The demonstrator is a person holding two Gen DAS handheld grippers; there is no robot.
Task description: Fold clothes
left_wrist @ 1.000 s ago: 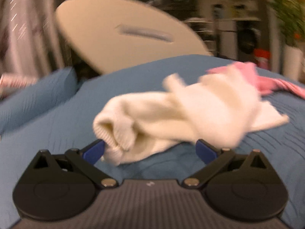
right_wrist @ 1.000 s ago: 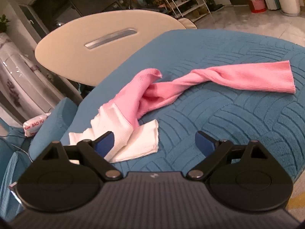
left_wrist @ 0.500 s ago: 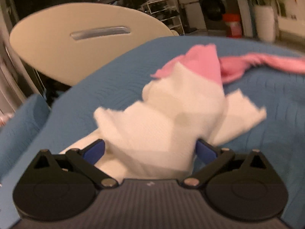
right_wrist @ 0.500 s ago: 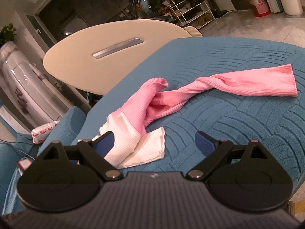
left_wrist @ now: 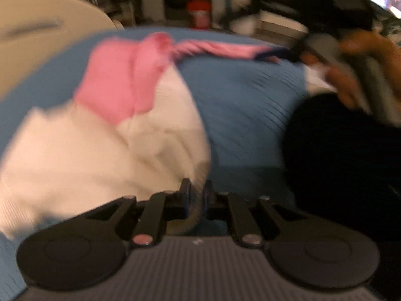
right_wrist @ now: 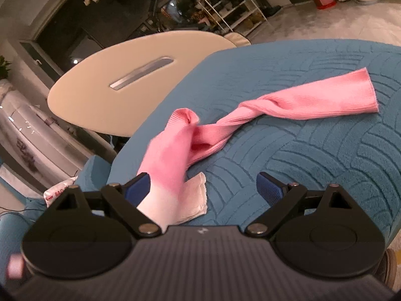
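pinching the white end of the pink-and-white garment (left_wrist: pixel 105 135), my left gripper (left_wrist: pixel 196 195) has just been closing its jaws, and a fold of white cloth now sits clamped between the nearly touching pads, though the left wrist view is blurred. my right gripper (right_wrist: pixel 203 188) hangs with its jaws spread wide and nothing gripped; the white part passes just beside its left finger (right_wrist: pixel 137 188). the garment lies twisted on the blue quilted cushion (right_wrist: pixel 313 163), its pink end stretched away toward the far right. beyond the cushion stands a cream oval table (right_wrist: pixel 130 80).
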